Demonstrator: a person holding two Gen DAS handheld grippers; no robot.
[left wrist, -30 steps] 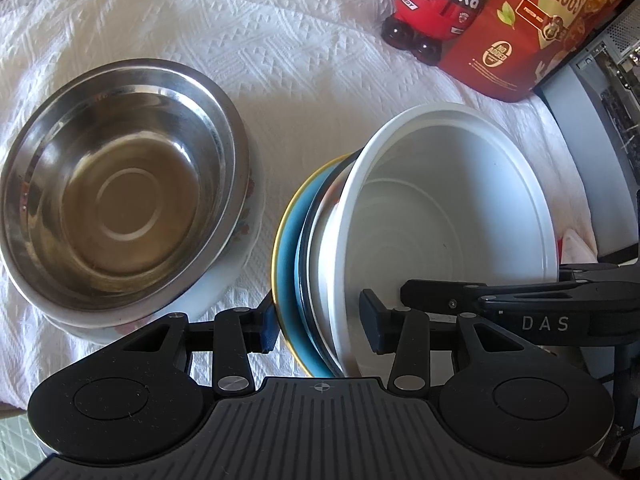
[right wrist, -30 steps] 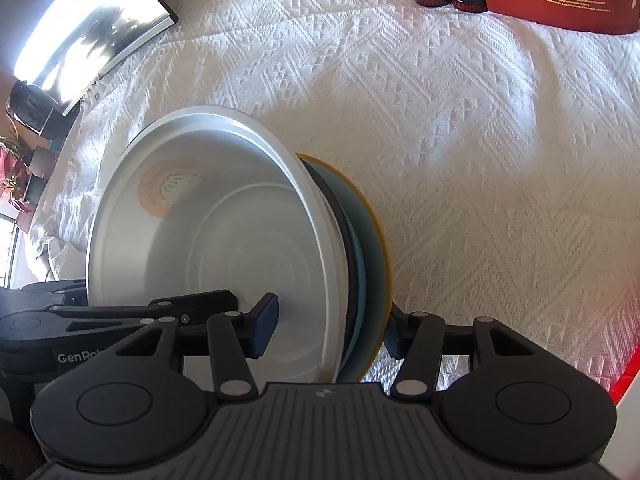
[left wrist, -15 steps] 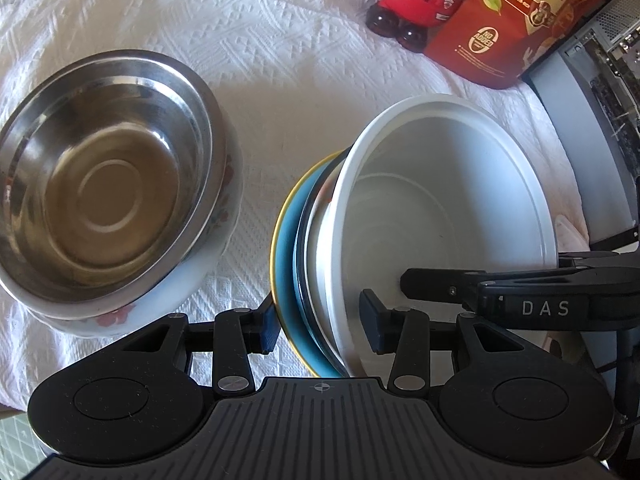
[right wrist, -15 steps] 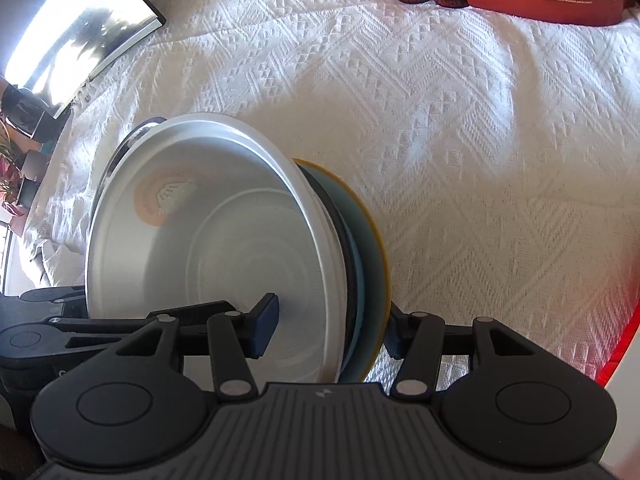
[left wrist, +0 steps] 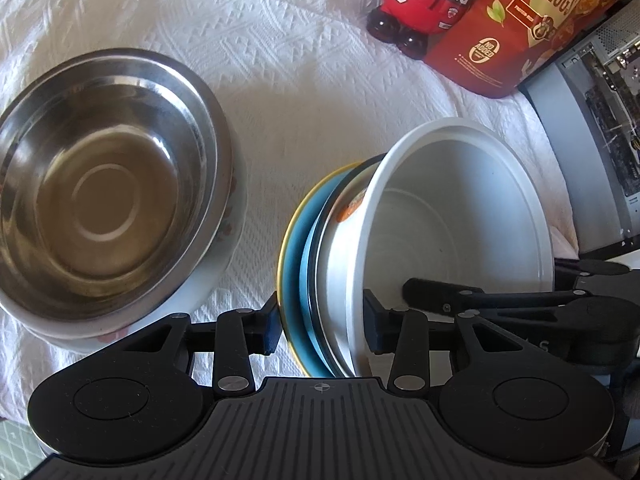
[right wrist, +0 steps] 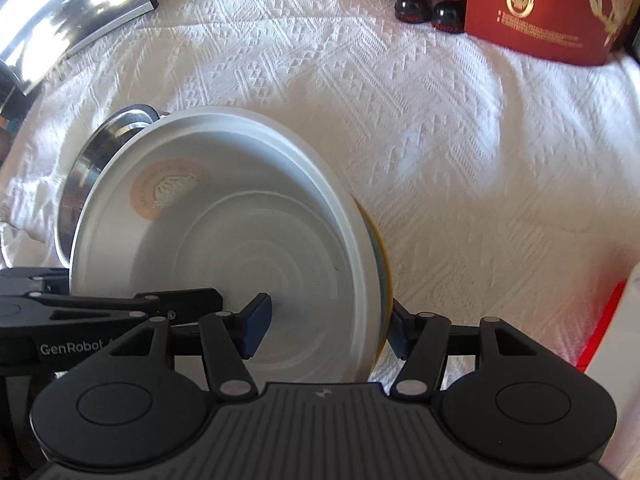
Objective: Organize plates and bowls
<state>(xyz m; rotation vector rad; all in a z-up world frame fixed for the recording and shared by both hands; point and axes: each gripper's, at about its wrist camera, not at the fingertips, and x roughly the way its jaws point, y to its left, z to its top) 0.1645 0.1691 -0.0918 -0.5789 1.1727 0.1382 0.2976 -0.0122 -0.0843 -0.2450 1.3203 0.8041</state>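
White textured cloth [left wrist: 312, 92] covers the table. Left wrist view: steel bowl [left wrist: 108, 188] far left; left gripper [left wrist: 324, 322] straddles the tilted plate stack [left wrist: 304, 264] and white bowl [left wrist: 460, 232], closing, pads just clear. Right wrist view: right gripper [right wrist: 328, 326] straddles the same stack, jaws opening, pads apart from it.

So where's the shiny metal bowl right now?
In the left wrist view the steel bowl sits at the left on the white cloth, nested in a flowered white bowl, beside the tilted plate stack.
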